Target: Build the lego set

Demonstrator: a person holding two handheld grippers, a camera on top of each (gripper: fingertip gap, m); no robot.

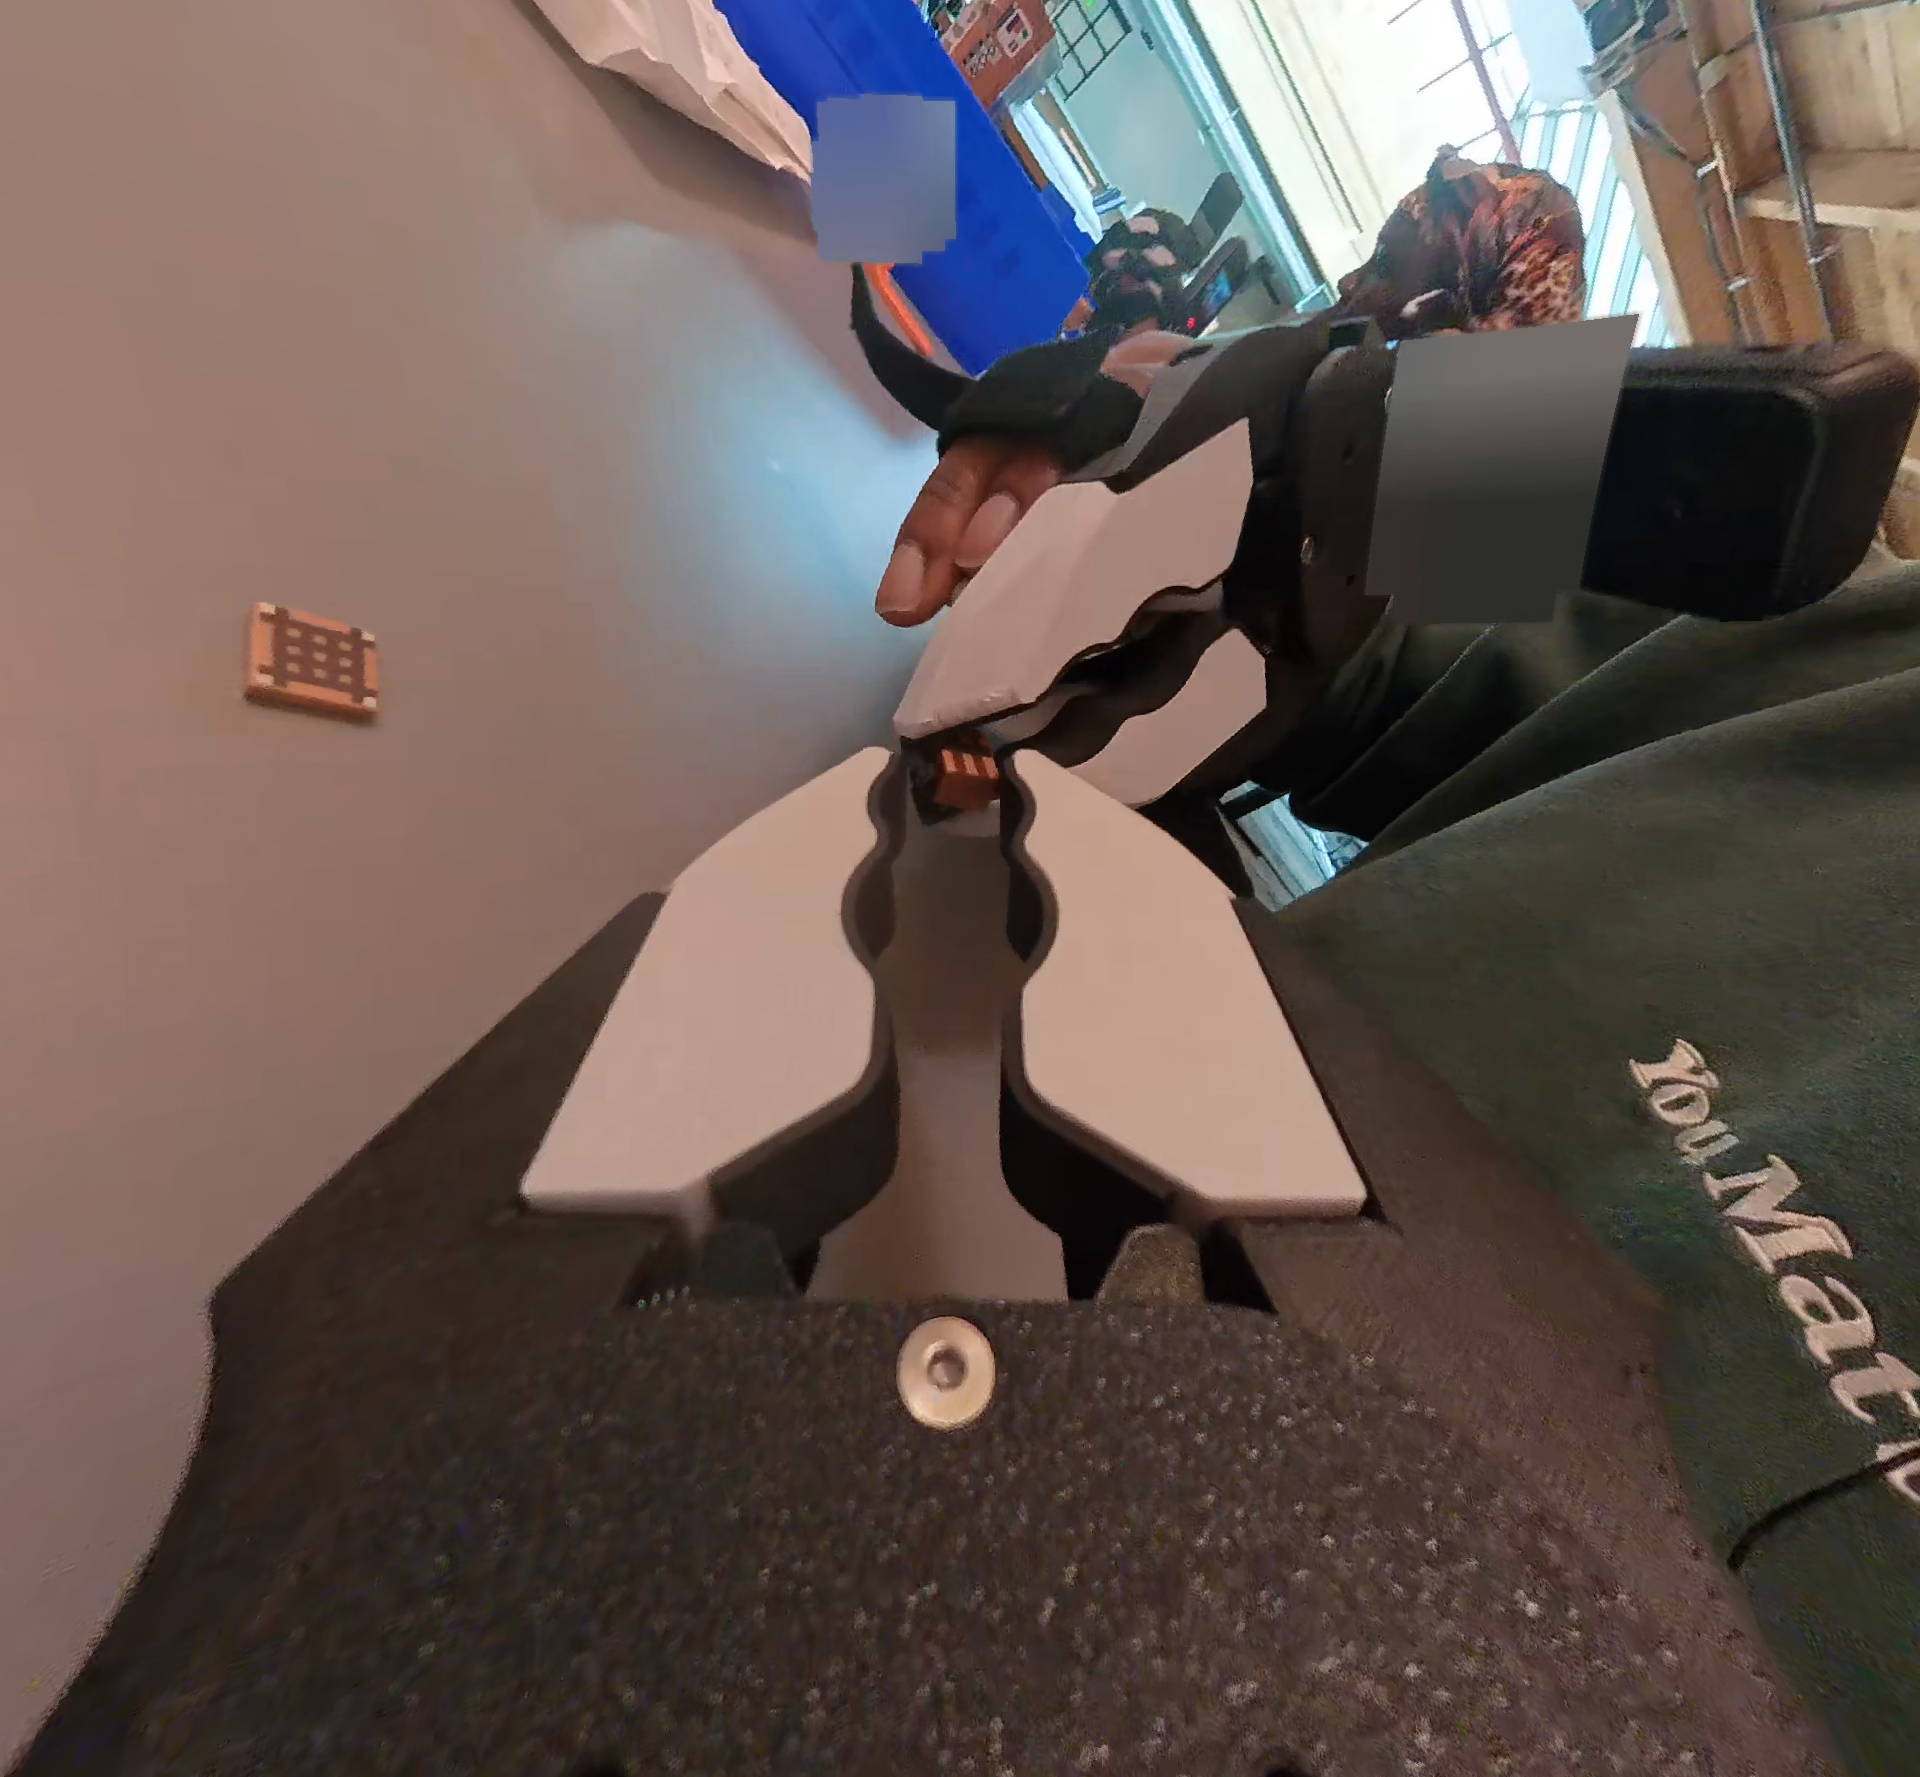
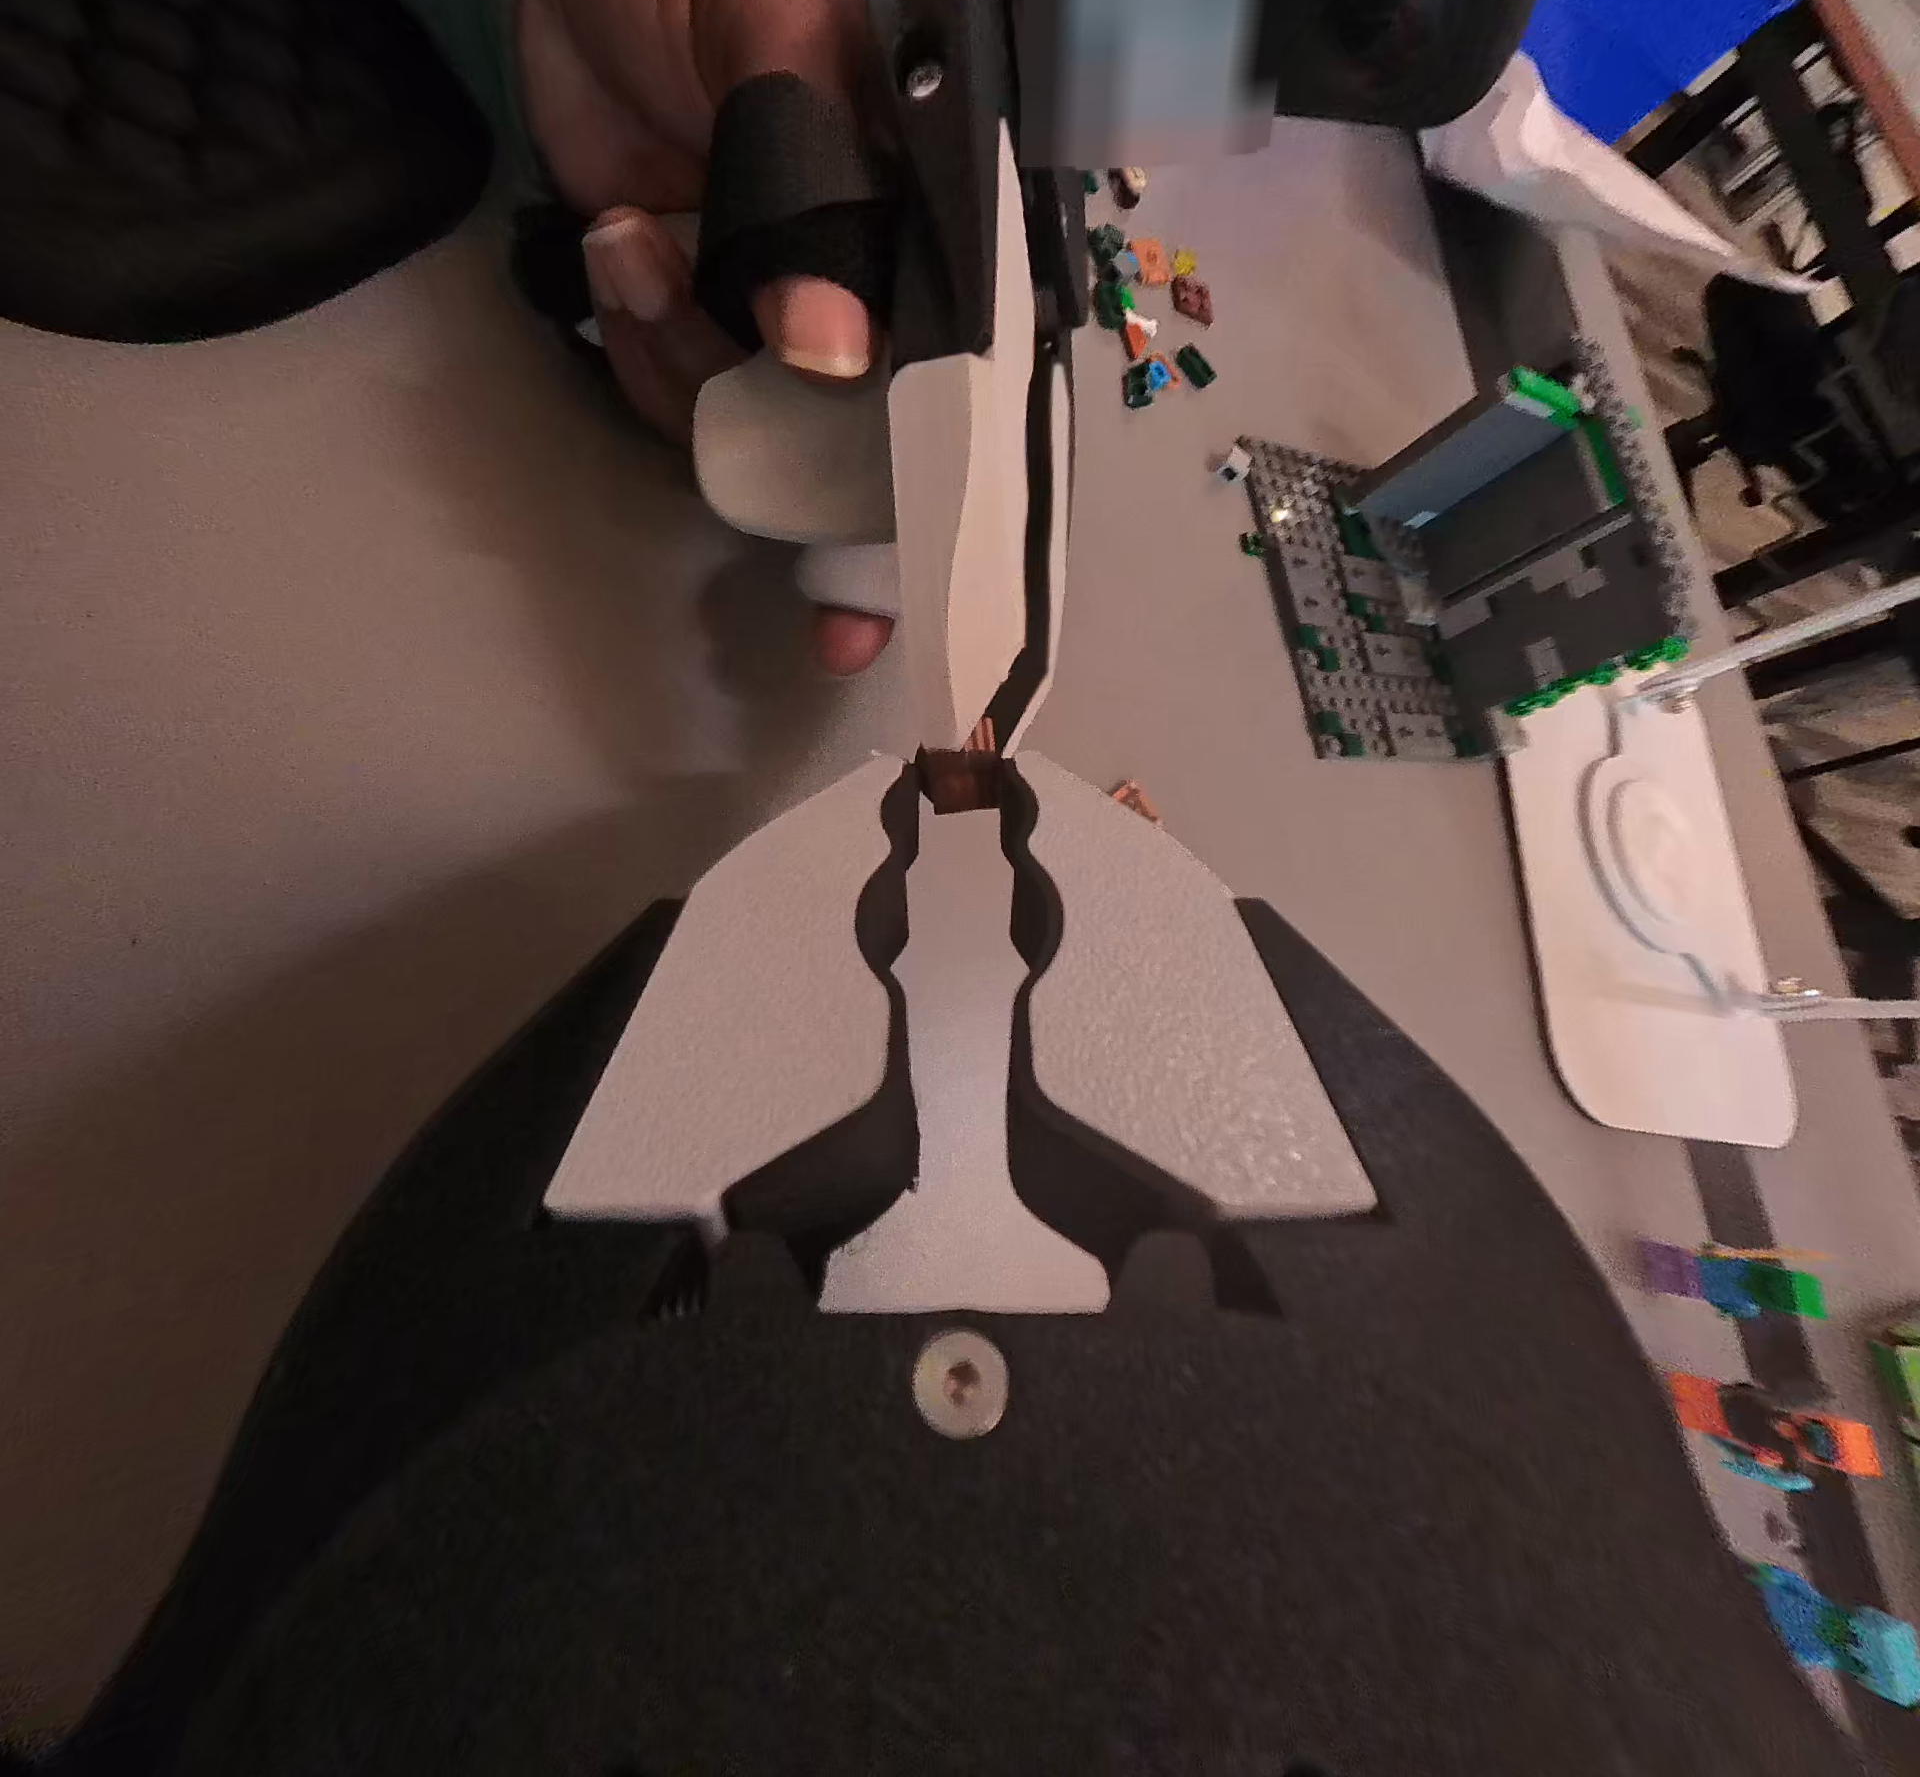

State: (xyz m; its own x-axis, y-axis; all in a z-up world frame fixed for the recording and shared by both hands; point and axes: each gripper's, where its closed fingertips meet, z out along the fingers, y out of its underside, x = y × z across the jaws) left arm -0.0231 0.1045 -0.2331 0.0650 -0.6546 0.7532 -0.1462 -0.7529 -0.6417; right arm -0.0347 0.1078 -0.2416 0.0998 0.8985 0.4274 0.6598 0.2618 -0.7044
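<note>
My left gripper (image 1: 951,773) is shut on a small brown-and-orange lego piece (image 1: 961,782), held in the air above the grey table (image 1: 416,377). My right gripper (image 2: 961,777) is shut on a small brown lego piece (image 2: 961,787). The two grippers meet tip to tip, so the pieces touch. The right gripper also shows in the left wrist view (image 1: 971,732), coming from the upper right. The left gripper also shows in the right wrist view (image 2: 982,735), coming from above. The grey and green lego build (image 2: 1455,584) stands on the table to the right.
A tan tile with a dark grid (image 1: 312,662) lies on the table to the left. Loose small bricks (image 2: 1153,293) lie behind the build. A white stand base (image 2: 1652,917) and coloured lego figures (image 2: 1777,1447) sit at the right edge. A blue bin (image 1: 894,117) is far back.
</note>
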